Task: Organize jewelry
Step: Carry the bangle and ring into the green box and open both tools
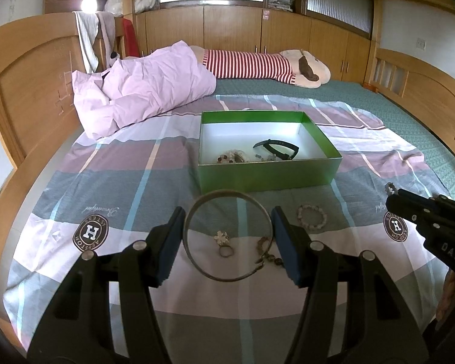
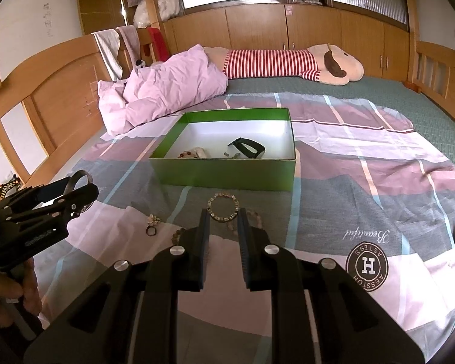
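1. My left tongs (image 1: 227, 239) pinch a plain metal bangle (image 1: 227, 279) across its width, one pad on each side of the hoop, which hangs tilted above the bedspread (image 1: 136, 194).
2. From the right wrist view the same left tongs (image 2: 75, 194) show at the left edge with the bangle (image 2: 75, 179) caught in them, a hand (image 2: 12, 291) gripping the handle below.
3. My right tongs (image 2: 224, 224) stand nearly pressed together and nip the near edge of a beaded ring bracelet (image 2: 224, 207), which sticks out past the tips.
4. In the left view those right tongs (image 1: 392, 195) come in from the right, the bracelet (image 1: 389, 187) at their tip.
5. The green box (image 1: 267, 176) sits open on the bedspread ahead of both tongs. Inside it lie a black band (image 1: 276, 148) and a cluster of beaded pieces (image 1: 232, 157) near the front wall.
6. Loose on the bedspread, in front of the box: a flower ring (image 1: 223, 242), a short chain piece (image 1: 265, 251) and a pale bead bracelet (image 1: 312, 217).
7. Farther back on the bed lie a rumpled pink quilt (image 1: 142, 85) and a striped plush toy (image 1: 257, 63).
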